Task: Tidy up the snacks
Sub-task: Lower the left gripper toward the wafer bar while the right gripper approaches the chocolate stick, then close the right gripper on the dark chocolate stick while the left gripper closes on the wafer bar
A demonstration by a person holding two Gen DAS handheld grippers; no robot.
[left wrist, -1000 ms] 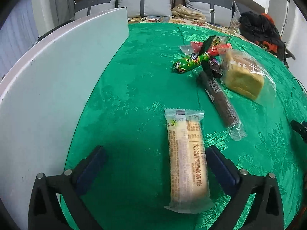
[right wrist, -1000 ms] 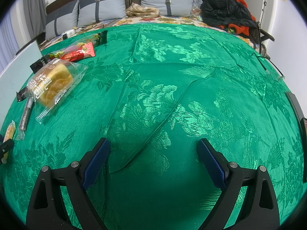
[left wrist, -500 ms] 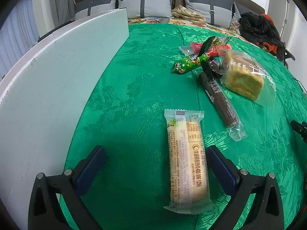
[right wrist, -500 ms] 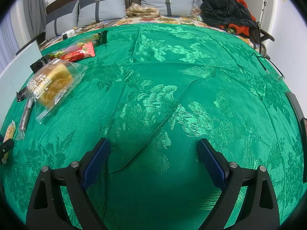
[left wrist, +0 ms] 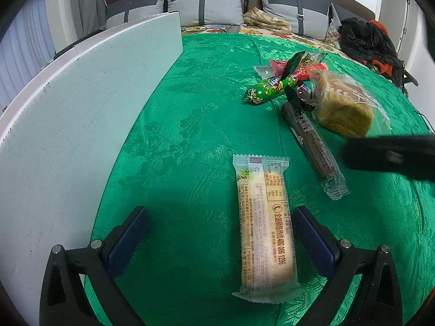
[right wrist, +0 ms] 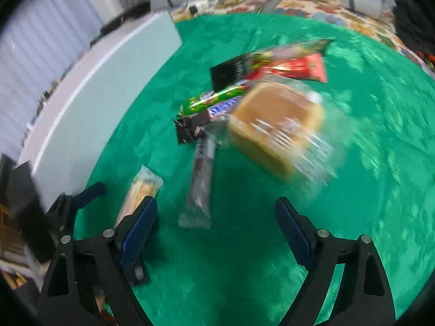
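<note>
Left tongs point(left wrist: 217, 233) stand apart over the pale wafer bar point(left wrist: 263, 231), gripping nothing. Right tongs point(right wrist: 214, 228) are closing on nothing, above the dark bar point(right wrist: 201, 182). Bagged bread point(right wrist: 280, 127) and remaining snacks lie heaped mid-cloth, unsorted; the task has barely begun.

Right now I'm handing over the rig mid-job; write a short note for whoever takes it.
Left gripper: jaws open, empty, above the long pale wafer bar in clear wrap.
Right gripper: jaws closing, nothing between them, near the dark brown stick in clear wrap.
Snack pile: green sausage tube, red packet and bagged yellow sponge cake, loose on the green patterned cloth, beside the white board.
Done: nothing visibly sorted.
Left: every snack.
</note>
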